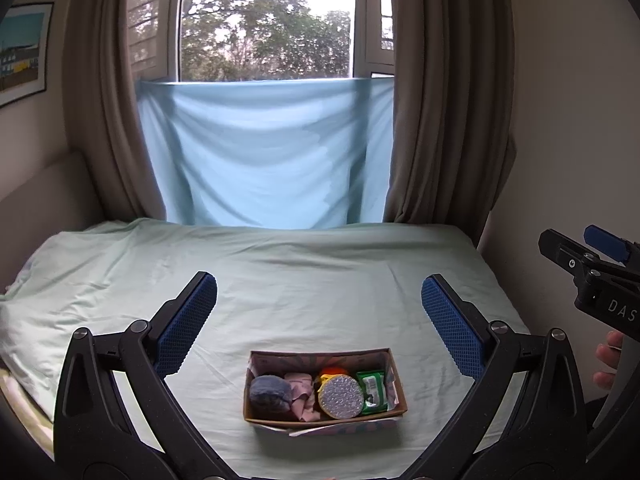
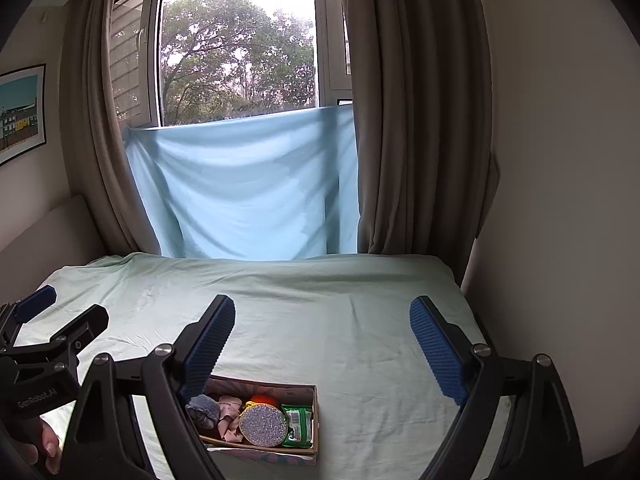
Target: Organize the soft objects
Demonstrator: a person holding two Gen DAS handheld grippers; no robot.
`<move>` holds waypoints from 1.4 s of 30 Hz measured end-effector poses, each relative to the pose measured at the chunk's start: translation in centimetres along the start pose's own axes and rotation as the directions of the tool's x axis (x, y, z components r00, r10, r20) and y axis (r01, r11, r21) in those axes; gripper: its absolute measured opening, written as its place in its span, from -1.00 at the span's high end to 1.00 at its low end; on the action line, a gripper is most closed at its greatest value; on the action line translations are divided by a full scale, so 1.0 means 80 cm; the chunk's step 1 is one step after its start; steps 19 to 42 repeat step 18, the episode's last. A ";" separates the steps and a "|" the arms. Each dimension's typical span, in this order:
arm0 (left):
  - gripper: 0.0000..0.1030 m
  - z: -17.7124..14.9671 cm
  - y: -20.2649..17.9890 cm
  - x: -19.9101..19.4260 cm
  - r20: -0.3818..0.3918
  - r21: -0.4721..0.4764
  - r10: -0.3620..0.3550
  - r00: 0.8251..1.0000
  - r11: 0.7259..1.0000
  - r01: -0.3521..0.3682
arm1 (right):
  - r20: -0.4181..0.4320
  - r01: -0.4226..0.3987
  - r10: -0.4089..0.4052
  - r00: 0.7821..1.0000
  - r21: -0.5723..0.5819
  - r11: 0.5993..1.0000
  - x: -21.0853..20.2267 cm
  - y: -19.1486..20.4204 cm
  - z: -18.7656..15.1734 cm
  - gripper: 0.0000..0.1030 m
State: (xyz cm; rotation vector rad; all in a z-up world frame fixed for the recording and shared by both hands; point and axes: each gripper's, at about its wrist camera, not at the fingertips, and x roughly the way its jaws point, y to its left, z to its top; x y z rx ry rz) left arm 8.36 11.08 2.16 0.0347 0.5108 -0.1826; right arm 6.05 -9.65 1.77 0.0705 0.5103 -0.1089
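A small cardboard box [image 1: 394, 376] sits on the pale green bed sheet [image 1: 280, 280]. It holds a grey-blue soft ball [image 1: 270, 392], a pink cloth [image 1: 302, 394], a round silver scrubber [image 1: 341, 398], an orange item [image 1: 334, 372] and a green packet [image 1: 372, 392]. My left gripper [image 1: 318, 316] is open and empty above the box. My right gripper [image 2: 322, 344] is open and empty, above and right of the box [image 2: 316, 420]. The right gripper shows at the left wrist view's right edge [image 1: 592, 264]; the left gripper shows at the right wrist view's left edge [image 2: 52, 320].
A light blue cloth [image 1: 264, 160] hangs below the window between brown curtains [image 1: 440, 120]. A wall [image 1: 560, 120] stands right of the bed, a padded headboard [image 1: 40, 188] at left. A framed picture [image 1: 24, 52] hangs on the left wall.
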 end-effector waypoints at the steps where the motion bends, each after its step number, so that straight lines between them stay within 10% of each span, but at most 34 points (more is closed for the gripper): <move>1: -0.98 0.001 0.000 0.001 0.000 0.000 0.000 1.000 1.000 0.000 | 0.003 0.002 -0.002 1.000 -0.001 1.000 0.000 0.000 0.000 -0.69; 42: -0.99 0.000 -0.002 -0.004 0.054 0.015 0.009 0.998 1.000 -0.010 | 0.013 0.005 -0.005 1.000 0.000 1.000 -0.002 0.001 0.002 -0.69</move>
